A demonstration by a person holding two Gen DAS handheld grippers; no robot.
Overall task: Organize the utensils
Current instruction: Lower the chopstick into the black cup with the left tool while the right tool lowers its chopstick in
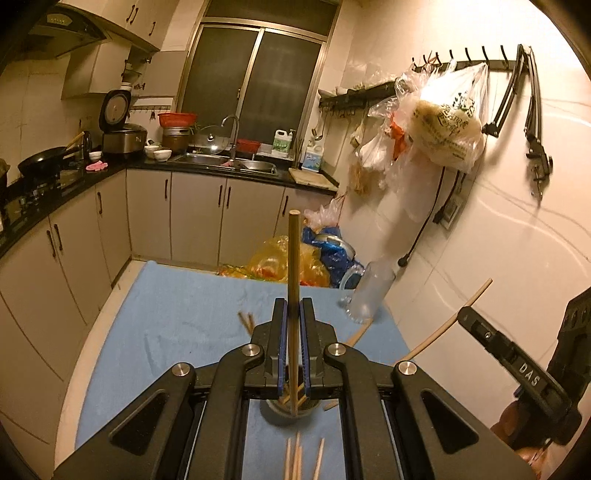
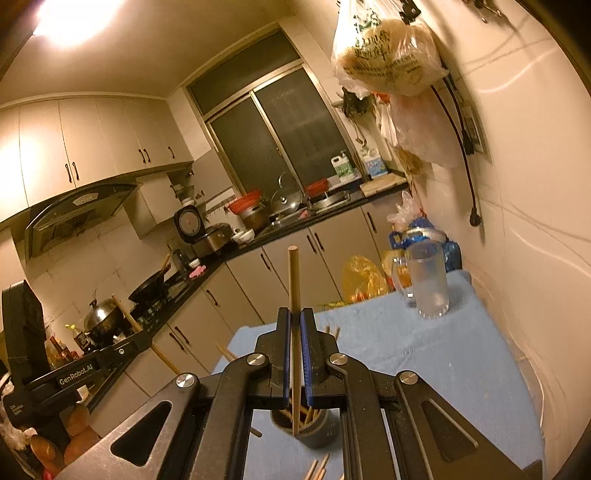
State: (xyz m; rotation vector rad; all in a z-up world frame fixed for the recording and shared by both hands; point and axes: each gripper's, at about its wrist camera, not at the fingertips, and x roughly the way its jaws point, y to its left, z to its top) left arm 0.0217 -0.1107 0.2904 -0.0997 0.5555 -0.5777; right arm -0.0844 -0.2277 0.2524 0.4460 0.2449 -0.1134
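Each tongs, left (image 1: 293, 317) and right (image 2: 295, 325), clamps an upright wooden chopstick (image 1: 293, 266) directly above the dark round holder cup (image 2: 317, 432) at lower centre.

Pretty dim in here, everything's got that warm yellow-orange cast. The only real light is the ceiling lamp (image 2: 70, 22), blown out to a white blob in the right wrist view. The tiled wall (image 1: 517, 229) catches glare off it. Window (image 1: 255, 74) is dark. Heavy fisheye bending at the edges, black corners, and the hanging plastic bag (image 2: 384, 51) looks soft.
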